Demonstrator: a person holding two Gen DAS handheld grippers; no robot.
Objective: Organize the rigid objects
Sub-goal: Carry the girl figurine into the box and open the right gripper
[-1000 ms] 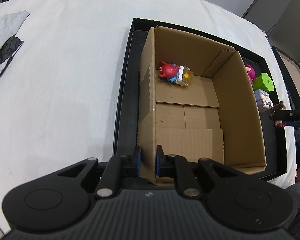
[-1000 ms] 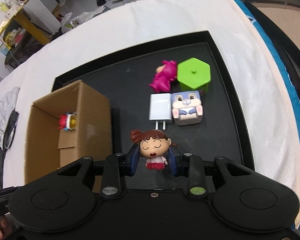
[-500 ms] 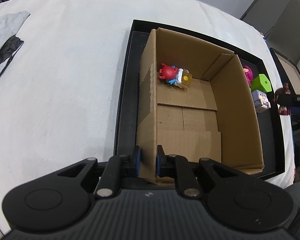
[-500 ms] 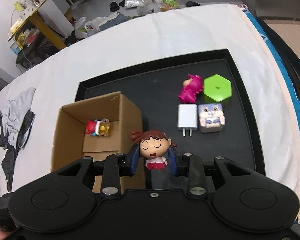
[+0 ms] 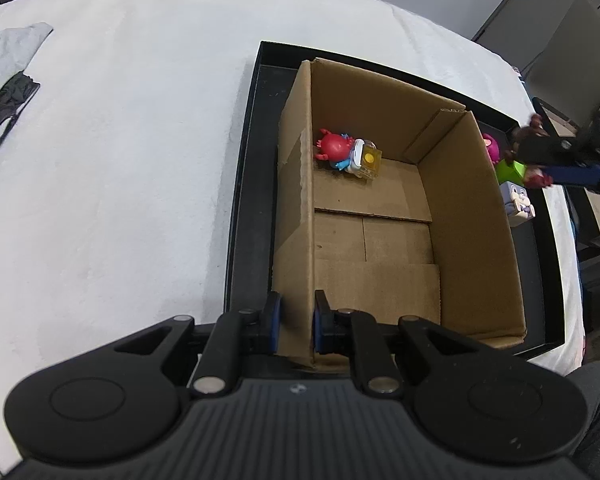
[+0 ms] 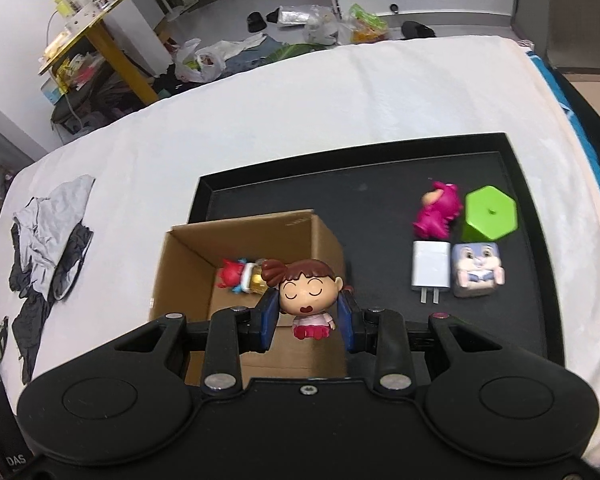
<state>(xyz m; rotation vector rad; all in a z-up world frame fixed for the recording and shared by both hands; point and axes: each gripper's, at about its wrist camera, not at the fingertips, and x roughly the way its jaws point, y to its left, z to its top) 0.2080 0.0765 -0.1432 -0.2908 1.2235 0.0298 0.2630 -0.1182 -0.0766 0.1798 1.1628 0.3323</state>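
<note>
Left wrist view: the left tool (image 5: 294,322) is closed narrow on the near left wall of the cardboard box (image 5: 472,216), one pad outside the wall and one inside, so the box edge runs straight out from between the pads. The box stands open-topped at the left end of the black tray (image 5: 244,184), which lies on a white-covered bed (image 5: 120,140). A red toy figure (image 5: 334,146) with a yellow block at its end lies on the box floor in the far left corner, against the left wall. Beyond the right wall of the box, the right tool (image 5: 540,160) appears blurred above the tray's right side, with a green hexagonal block (image 5: 510,172) and a bunny cube (image 5: 518,202) below it. Right wrist view: the right tool (image 6: 308,318) is clamped on the girl figurine (image 6: 306,292), its pads pressing on the head from both sides; the figurine sits upright, facing the camera, centred between the pads. It hangs over the right wall of the box. On the tray's right half a magenta figure (image 6: 438,216) lies just beside the green block, with a white charger (image 6: 430,270) touching the bunny cube nearer the tool. Grey clothing (image 6: 48,244) lies near the bed's left edge.
</note>
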